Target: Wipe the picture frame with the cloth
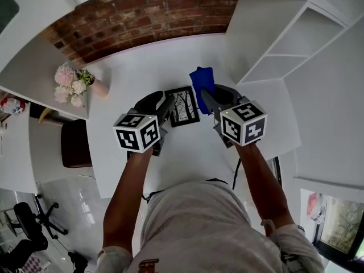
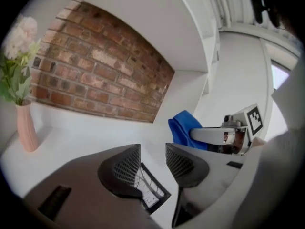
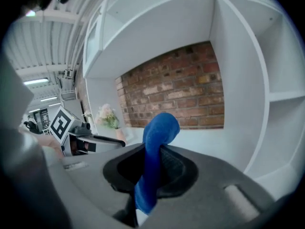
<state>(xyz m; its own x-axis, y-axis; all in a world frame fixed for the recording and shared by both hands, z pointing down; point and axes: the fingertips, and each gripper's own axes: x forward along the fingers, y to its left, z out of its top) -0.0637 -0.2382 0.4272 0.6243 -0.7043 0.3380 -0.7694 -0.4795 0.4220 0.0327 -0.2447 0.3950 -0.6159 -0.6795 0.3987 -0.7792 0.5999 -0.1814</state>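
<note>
**Head view.** The picture frame (image 1: 185, 106) lies flat on the white table (image 1: 142, 67), just above the centre of the view. The left gripper (image 1: 166, 106) stands at the frame's 9 o'clock, with its jaw tips at the frame's left edge. The right gripper (image 1: 206, 98) stands at the frame's 3 o'clock, just beside its right edge. The blue cloth (image 1: 203, 79) projects from the right gripper's jaws toward 12 o'clock, at about 1 o'clock from the frame. A pink vase of flowers (image 1: 77, 84) stands at the frame's 9 to 10 o'clock, well apart from it. A brick wall (image 1: 153, 16) closes the table at 12 o'clock. White shelves (image 1: 296, 44) occupy 2 o'clock.

**Left gripper view.** The left gripper's jaws are spread, with a clear gap between them. The frame shows under that gap at 6 o'clock, partly covered by the left jaw. This view does not show whether either jaw touches it. The cloth and the right gripper holding it appear at 3 o'clock. The vase stands at 9 o'clock and the brick wall runs from 10 to 12 o'clock.

**Right gripper view.** The right gripper's jaws are pressed together on the cloth. The cloth rises from between them as a folded blue strip and curls over at the top, at the centre of the view. The left gripper appears at 9 o'clock, with the flowers just above it. The brick wall fills 12 o'clock and the shelves are at 3 o'clock.
</note>
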